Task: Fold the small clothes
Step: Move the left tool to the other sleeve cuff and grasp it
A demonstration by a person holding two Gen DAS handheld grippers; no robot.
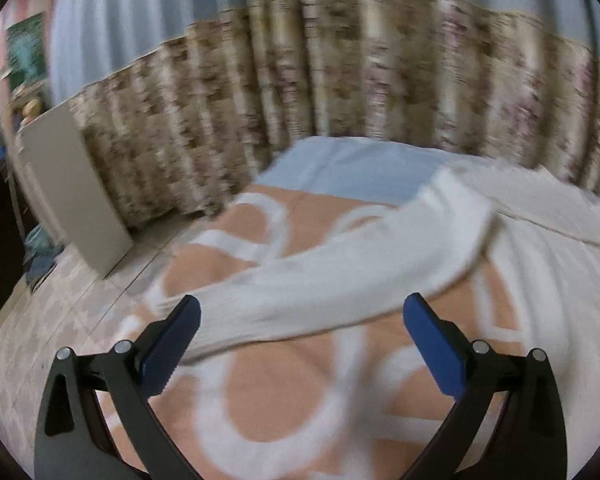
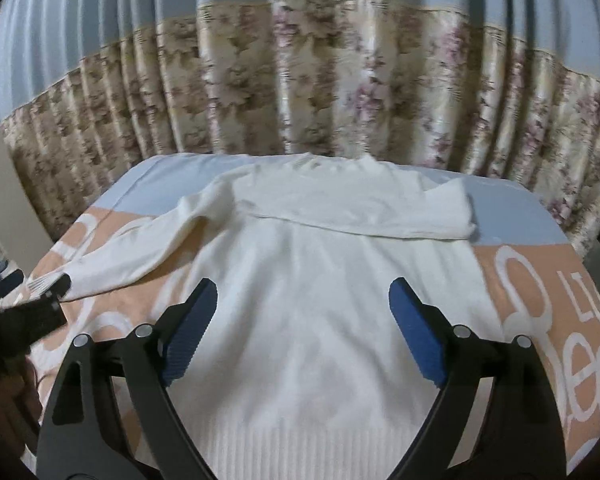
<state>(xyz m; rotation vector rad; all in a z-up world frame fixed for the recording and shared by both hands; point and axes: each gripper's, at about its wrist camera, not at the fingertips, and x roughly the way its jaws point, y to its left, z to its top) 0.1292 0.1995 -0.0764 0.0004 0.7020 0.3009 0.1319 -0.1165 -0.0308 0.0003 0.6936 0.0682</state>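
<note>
Where the blanket shows at the right of the right wrist view, white letters can be read on its peach ground: "LIV" and below it something like "ee", cut off by the edge of the view; the other white shapes are big rings and loops. No container is visible. A white sweater lies flat on this blanket, on a bed with a pale blue sheet at the far end. Its knit looks soft and fine, with a ribbed hem at the near edge. One sleeve is folded across the chest, the other sleeve stretches out to the left, and its ribbed cuff lies just beside the left gripper. The left gripper hovers over this sleeve with its blue ribbed pads wide apart, holding nothing. The right gripper is also wide, above the body of the sweater, empty. Behind the bed hangs a pleated curtain, blue on top, floral beige below.
</note>
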